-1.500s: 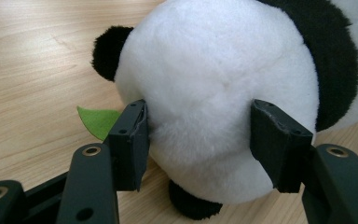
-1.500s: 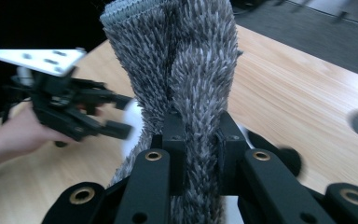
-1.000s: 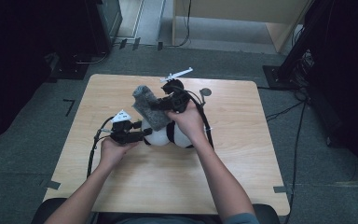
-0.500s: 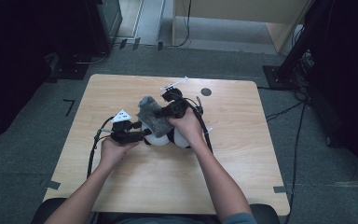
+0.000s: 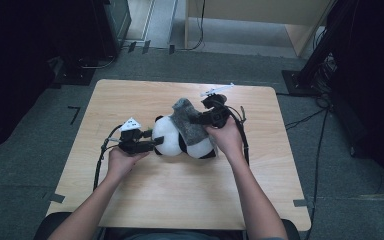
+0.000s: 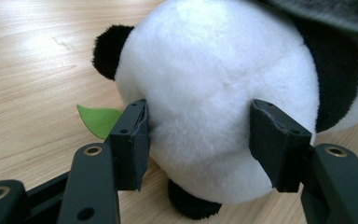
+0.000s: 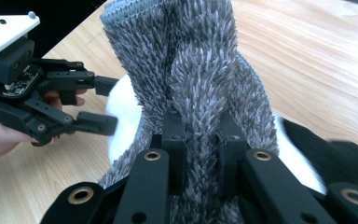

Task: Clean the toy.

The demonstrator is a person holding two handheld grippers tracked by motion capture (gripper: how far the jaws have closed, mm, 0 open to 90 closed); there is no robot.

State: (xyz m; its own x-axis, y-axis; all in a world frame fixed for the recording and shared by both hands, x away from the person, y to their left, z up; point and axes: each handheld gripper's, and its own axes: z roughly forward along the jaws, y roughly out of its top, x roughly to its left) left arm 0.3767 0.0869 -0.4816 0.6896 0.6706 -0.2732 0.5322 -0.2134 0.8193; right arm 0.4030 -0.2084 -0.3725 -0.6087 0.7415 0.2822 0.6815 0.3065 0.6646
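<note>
At frame centre, the panda [image 5: 167,137] is clamped by the left gripper [image 5: 152,144]; the cloth [image 5: 190,122], pinched by the right gripper [image 5: 200,120], is being draped over it, and must next be spread flat.

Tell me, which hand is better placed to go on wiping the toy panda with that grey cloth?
The right. Its tongs are shut on the grey cloth, draped over the panda. The left tongs are clamped on the panda's white head, steadying it.
</note>
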